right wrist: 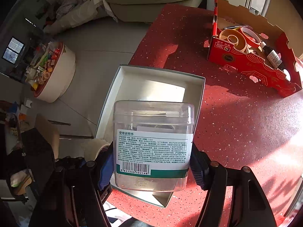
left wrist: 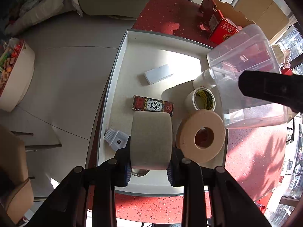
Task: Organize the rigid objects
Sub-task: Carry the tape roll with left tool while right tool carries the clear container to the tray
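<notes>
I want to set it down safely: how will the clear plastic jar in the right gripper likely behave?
The clear plastic jar looks empty, so probably light and easy to tip. Its smooth walls may slip between the right gripper fingers. It appears rigid and boxy, so unlikely to roll.

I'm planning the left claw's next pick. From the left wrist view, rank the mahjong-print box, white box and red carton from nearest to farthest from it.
1. mahjong-print box, just beyond the left claw, in the tray.
2. white box, mid-tray.
3. red carton, outside the tray, far right on the table.
</notes>
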A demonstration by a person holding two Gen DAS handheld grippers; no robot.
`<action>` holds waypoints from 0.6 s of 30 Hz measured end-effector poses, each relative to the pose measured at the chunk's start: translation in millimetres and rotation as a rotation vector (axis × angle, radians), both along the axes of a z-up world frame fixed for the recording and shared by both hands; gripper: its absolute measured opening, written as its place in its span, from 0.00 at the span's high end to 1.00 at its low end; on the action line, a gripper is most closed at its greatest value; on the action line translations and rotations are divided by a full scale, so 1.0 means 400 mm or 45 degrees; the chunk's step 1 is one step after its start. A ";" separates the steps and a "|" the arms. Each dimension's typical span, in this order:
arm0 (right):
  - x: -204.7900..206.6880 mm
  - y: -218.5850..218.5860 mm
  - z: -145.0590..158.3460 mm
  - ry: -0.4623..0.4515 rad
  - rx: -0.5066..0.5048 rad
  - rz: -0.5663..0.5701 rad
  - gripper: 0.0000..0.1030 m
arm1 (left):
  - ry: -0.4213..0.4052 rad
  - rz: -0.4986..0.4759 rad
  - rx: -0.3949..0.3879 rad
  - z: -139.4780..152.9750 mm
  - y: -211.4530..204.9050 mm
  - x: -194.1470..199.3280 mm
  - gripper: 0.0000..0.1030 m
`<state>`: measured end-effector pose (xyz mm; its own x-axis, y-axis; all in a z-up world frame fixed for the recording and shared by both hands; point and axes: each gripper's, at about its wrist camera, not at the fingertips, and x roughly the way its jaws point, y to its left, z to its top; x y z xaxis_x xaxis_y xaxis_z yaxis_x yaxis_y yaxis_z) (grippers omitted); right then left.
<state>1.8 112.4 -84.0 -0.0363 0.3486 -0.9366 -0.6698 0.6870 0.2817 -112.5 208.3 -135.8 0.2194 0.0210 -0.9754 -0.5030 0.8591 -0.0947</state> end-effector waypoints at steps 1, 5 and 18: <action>0.003 0.005 -0.002 0.001 0.000 0.001 0.32 | 0.005 -0.001 -0.005 -0.003 0.001 0.003 0.69; 0.017 0.027 -0.010 0.009 -0.001 0.000 0.32 | 0.019 -0.008 -0.008 -0.011 0.004 0.015 0.69; 0.082 0.102 -0.051 -0.029 -0.039 0.018 0.32 | 0.035 0.009 -0.005 -0.038 0.023 0.057 0.69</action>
